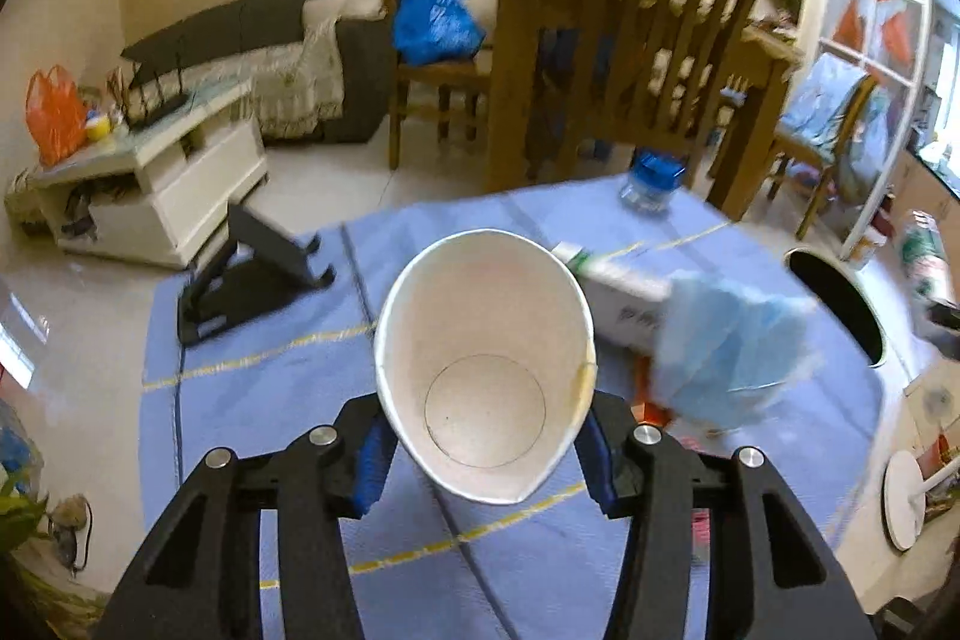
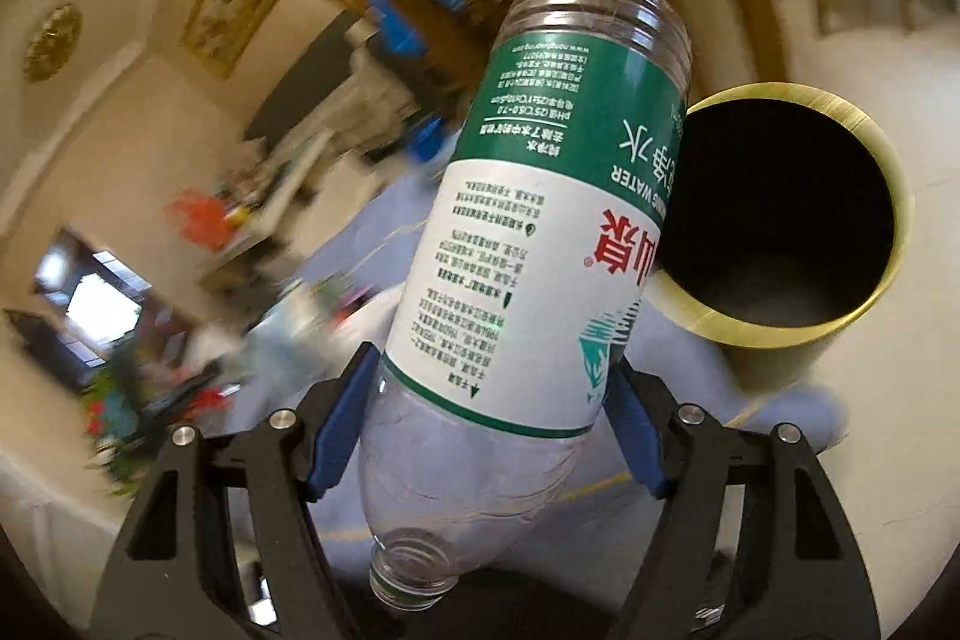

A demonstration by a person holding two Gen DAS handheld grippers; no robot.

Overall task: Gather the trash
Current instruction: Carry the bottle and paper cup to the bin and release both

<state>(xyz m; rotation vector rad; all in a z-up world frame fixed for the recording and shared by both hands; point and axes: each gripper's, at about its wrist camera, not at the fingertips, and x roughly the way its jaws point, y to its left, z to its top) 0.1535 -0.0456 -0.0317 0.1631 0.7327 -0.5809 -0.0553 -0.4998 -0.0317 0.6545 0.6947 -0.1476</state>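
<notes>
My left gripper (image 1: 483,451) is shut on a white paper cup (image 1: 486,370); the cup is squashed to an oval between the blue pads, and its open mouth faces the camera. Beyond the cup, a blue face mask (image 1: 729,346), a white carton (image 1: 624,292) and a crushed clear bottle with a blue cap (image 1: 651,184) lie on the blue mat (image 1: 270,370). My right gripper (image 2: 489,430) is shut on an empty clear water bottle (image 2: 540,232) with a green and white label, its neck toward the camera. The bottle's base is beside the gold-rimmed trash bin (image 2: 780,214).
The bin's dark mouth (image 1: 837,304) shows at the mat's right edge in the left wrist view. A black stand (image 1: 252,268) sits on the mat's left. A wooden table and chairs (image 1: 648,40), a white cabinet (image 1: 162,184) and a sofa stand behind.
</notes>
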